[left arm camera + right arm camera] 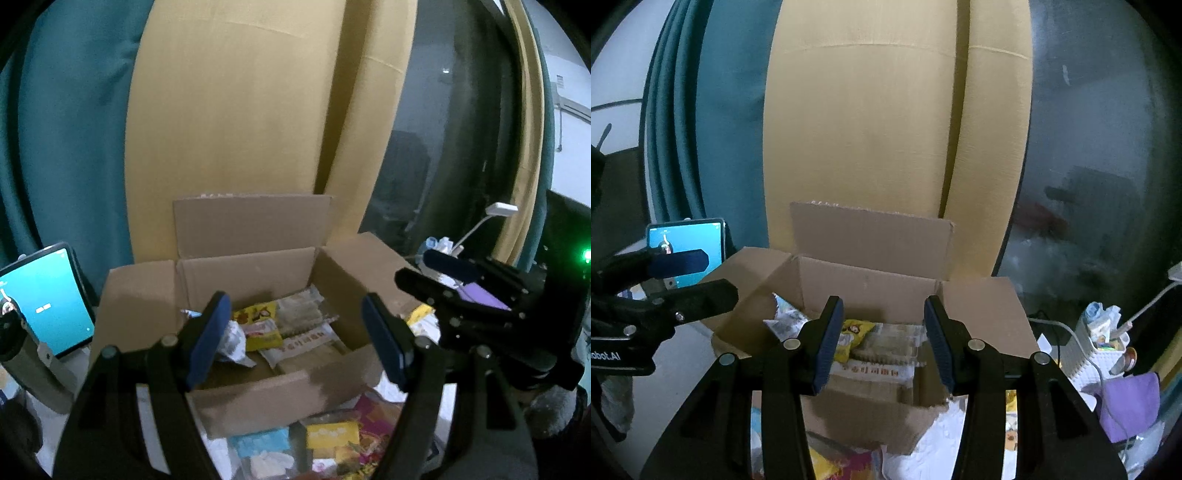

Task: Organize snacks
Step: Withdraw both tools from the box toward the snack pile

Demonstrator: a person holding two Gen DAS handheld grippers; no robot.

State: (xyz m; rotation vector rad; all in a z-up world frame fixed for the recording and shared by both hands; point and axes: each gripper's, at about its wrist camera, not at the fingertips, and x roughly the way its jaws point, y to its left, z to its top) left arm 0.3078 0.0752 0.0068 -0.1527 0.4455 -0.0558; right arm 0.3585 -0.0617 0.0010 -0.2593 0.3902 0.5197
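Observation:
An open cardboard box stands in front of me, also in the right wrist view. Inside lie several snack packets: a yellow packet, a clear pack of biscuits and a white crinkled packet. More snack packets lie on the table before the box. My left gripper is open and empty above the box's near side. My right gripper is open and empty over the box; it shows at the right of the left wrist view.
A tablet on a stand is left of the box. A tall yellow cardboard sheet and teal curtain stand behind. A white holder, cables and a purple cloth are at the right.

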